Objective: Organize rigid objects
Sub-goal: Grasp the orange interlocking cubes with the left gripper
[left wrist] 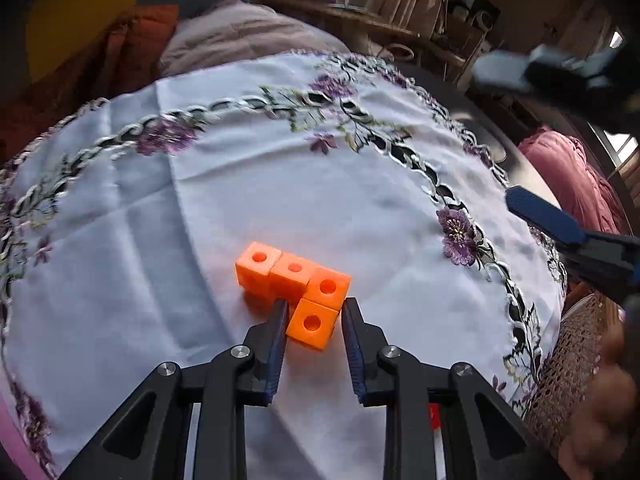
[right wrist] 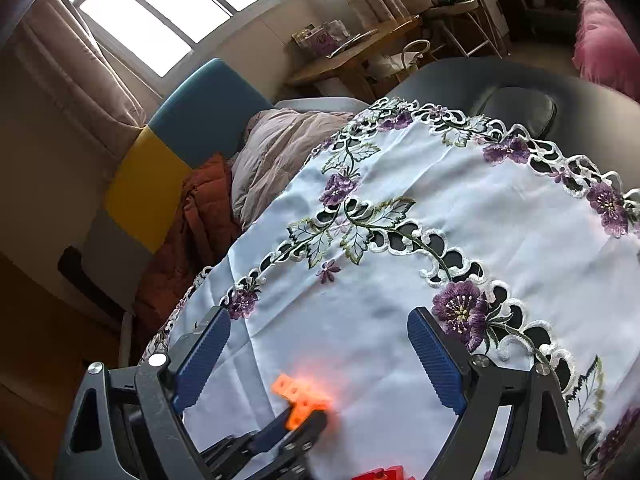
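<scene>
So we're working the left tool (left wrist: pixel 314 312) around the orange block piece (left wrist: pixel 294 286), four cubes joined in an L shape, each with a round hole on top. It's sitting on the white embroidered tablecloth (left wrist: pixel 200 208) roughly mid-table, a bit toward our side. The left tool's fingers are straddling the near cube, the one sticking out of the row. The left finger looks like it's touching that cube's side, the right one looks a hair off it, so we're not calling it a full grip yet; the jaws are narrow and nearly closed on it. Going for the sticking-out cube makes sense to us: it's the one part with two free faces, while the row behind is too long to span.

The right tool (right wrist: pixel 320 360) is hanging wide open with nothing between its fingers, hovering over the cloth just past the orange piece, probably waiting its turn. There's a bit of something red (right wrist: pixel 380 474) at the bottom edge of the right wrist view, can't tell what it is.

Room-wise we're looking fine. The cloth around the piece is bare on all sides, and the cutwork border (left wrist: pixel 460 236) and the table's edge are well away from it. The only things close by are the two tools themselves, so they're the main thing to avoid bumping.
</scene>
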The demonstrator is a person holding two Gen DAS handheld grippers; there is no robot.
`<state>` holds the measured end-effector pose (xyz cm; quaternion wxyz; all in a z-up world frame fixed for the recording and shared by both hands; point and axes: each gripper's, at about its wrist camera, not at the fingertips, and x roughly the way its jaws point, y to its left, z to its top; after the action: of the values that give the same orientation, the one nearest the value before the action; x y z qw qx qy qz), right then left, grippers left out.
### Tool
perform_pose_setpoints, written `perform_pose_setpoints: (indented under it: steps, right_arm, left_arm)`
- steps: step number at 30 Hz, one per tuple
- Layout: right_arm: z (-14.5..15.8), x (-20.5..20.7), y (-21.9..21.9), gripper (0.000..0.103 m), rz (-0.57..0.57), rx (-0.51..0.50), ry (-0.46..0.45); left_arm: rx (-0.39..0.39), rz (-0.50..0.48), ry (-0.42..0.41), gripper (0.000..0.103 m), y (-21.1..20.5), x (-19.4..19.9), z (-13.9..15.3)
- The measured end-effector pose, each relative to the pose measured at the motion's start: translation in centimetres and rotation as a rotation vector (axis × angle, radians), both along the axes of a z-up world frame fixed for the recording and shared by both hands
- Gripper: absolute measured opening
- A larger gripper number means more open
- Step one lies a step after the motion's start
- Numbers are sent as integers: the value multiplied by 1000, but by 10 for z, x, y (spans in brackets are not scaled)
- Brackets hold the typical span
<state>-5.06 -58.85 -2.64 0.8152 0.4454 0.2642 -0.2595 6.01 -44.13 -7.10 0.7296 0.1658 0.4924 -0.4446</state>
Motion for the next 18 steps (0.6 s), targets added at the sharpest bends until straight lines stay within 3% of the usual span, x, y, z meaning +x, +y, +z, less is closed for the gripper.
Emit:
perform_pose_setpoints:
  steps: [11,14,18]
  right_arm:
    - [-15,18,8,91,89,26,90]
    - [-16,20,11,91,93,9,114]
    - [-16,22,14,91,96,-10,144]
  left_arm:
    - [12,97,-143,16,95,-31,7]
    - [13,125,-95,16,114,-34,-6]
    - [-59,182,29,18,130,-27,-6]
